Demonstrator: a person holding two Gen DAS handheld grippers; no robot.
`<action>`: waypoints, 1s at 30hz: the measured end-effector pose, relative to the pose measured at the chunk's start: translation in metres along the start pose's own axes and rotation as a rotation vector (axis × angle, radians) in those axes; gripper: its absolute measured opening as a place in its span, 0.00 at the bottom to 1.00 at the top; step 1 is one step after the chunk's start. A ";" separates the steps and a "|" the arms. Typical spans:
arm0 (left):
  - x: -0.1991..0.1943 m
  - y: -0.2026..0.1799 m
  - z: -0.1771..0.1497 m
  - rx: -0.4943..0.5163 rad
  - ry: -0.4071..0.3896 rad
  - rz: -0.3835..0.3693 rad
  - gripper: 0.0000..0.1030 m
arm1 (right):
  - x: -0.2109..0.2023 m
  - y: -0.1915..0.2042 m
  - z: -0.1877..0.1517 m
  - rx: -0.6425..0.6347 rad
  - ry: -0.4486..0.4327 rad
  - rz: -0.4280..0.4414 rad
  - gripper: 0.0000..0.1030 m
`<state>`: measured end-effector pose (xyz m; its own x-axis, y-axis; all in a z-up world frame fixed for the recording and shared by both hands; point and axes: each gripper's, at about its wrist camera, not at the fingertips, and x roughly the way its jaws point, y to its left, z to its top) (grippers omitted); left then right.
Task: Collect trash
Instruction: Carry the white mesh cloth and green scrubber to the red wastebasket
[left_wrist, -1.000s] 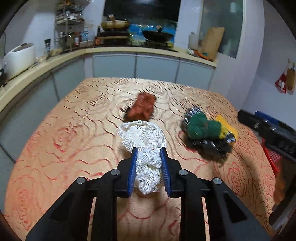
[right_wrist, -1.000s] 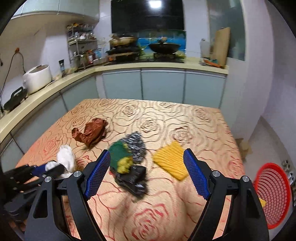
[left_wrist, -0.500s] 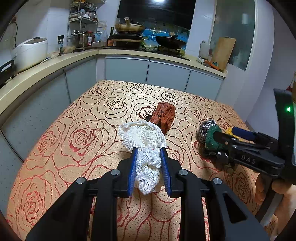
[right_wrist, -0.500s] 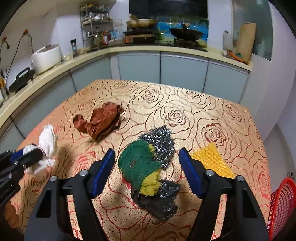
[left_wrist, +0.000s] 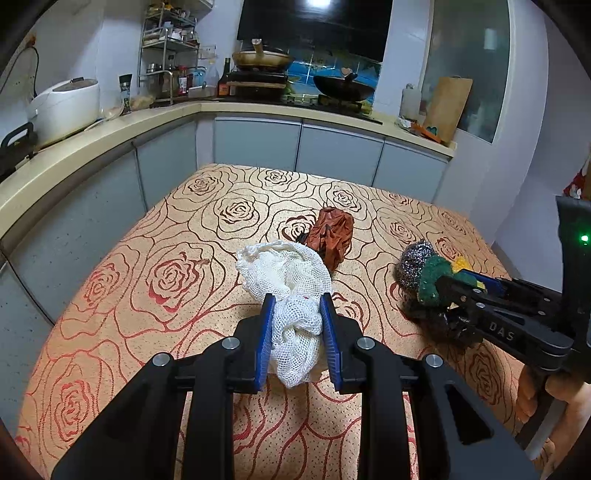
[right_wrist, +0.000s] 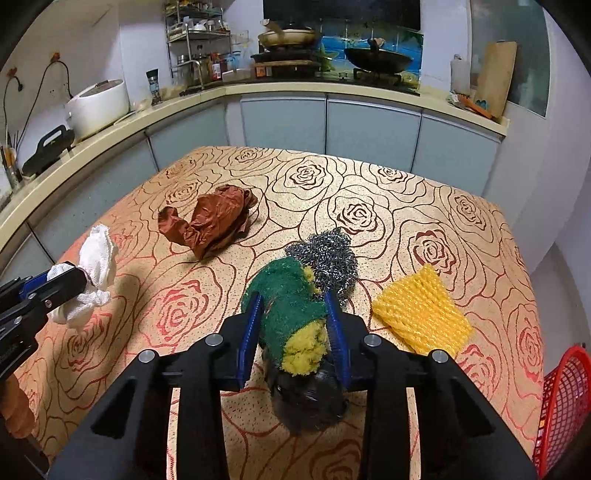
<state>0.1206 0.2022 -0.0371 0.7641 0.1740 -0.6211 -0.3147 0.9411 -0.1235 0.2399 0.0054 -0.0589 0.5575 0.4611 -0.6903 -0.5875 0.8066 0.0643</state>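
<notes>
Soft, light and squashy, the green-and-yellow scouring sponge (right_wrist: 291, 317) near the table's (right_wrist: 369, 192) front edge suits a mid-body pinch, where the right gripper's (right_wrist: 293, 328) jaws are closing on it, while the left gripper (left_wrist: 297, 332) pinches the limp white mesh cloth (left_wrist: 291, 291).

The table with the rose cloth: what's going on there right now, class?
A person is clearing trash with two handheld grippers. The left gripper is shut on a white mesh rag. The right gripper's jaws are closing around a green and yellow sponge. A brown wrapper, steel scourer and yellow net lie on the table.
</notes>
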 end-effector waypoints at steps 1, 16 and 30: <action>-0.001 0.000 0.000 0.001 -0.003 0.002 0.23 | -0.003 0.000 0.000 0.003 -0.007 0.001 0.32; -0.028 -0.007 0.010 0.024 -0.069 0.014 0.23 | -0.069 -0.005 0.007 0.062 -0.151 -0.009 0.32; -0.049 -0.036 0.022 0.075 -0.131 0.001 0.23 | -0.110 -0.029 0.000 0.136 -0.221 -0.056 0.32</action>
<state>0.1066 0.1665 0.0152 0.8323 0.2062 -0.5145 -0.2759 0.9592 -0.0619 0.1960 -0.0687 0.0154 0.7104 0.4721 -0.5220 -0.4765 0.8685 0.1369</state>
